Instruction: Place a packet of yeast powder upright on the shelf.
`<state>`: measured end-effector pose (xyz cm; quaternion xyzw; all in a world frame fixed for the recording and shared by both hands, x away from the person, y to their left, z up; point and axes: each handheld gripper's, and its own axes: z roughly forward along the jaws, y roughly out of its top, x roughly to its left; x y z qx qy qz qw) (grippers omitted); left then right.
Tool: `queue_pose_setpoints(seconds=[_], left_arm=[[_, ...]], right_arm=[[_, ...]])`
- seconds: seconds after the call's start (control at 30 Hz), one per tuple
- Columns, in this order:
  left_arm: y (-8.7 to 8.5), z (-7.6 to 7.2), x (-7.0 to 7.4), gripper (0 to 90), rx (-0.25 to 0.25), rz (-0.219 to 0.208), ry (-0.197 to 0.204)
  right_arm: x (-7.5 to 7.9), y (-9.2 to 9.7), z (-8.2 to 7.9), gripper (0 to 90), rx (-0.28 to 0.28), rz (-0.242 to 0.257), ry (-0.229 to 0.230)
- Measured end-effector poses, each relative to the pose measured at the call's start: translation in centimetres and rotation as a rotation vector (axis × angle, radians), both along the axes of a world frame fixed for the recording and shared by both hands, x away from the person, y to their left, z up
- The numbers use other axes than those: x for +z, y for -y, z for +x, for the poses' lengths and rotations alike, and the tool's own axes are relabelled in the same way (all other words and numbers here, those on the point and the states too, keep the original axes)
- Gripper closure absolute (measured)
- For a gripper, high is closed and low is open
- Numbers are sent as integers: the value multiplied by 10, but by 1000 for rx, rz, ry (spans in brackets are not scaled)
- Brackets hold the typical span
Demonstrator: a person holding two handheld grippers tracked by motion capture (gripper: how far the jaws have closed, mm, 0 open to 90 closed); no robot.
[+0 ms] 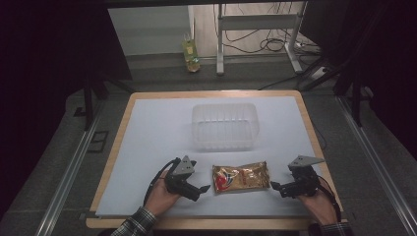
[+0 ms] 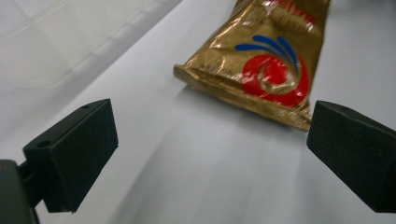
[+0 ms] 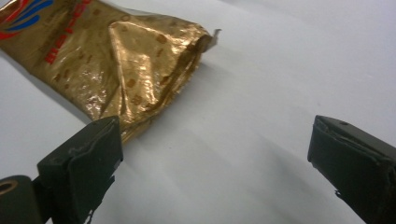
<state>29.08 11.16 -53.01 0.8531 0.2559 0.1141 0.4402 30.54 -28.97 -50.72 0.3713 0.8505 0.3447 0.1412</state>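
Gold snack packet lies flat on the white desk, near the front edge, red-and-blue logo end toward nine o'clock. At its nine o'clock, the left tongs sit just beside it, jaws spread wide, nothing between them. At three o'clock, the right tongs point in at the crinkled end, jaws likewise spread, empty. At twelve o'clock from the packet, a clear plastic tub stands apart.
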Motion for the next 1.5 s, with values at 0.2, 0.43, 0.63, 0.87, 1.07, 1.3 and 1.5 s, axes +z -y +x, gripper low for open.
queue_pose_setpoints(seconds=[0.2, 0.43, 0.63, 0.87, 1.07, 1.3, 1.5], left_arm=[[1, 0, 0, 9, -17, -37, 9], [5, 0, 0, 10, -13, -20, -8], [4, 1, 2, 13, -3, -28, -16], [6, 1, 3, 6, 5, -14, -22], [11, -1, 8, 45, -16, -16, -21], [16, -2, 14, 278, -47, -47, -17], [25, 1, 15, 470, -67, -50, -22]], right_arm=[[0, 2, 0, 19, -4, -4, 10], [-2, 1, 0, 16, -3, -19, 14], [-3, 1, 1, 14, -6, -18, 15], [-4, 1, 0, 12, -13, -15, 8], [-4, 1, 1, 12, -15, -15, 12], [-4, 1, 1, 12, -22, -13, 3], [-4, 1, 1, 12, -22, -10, 4]])
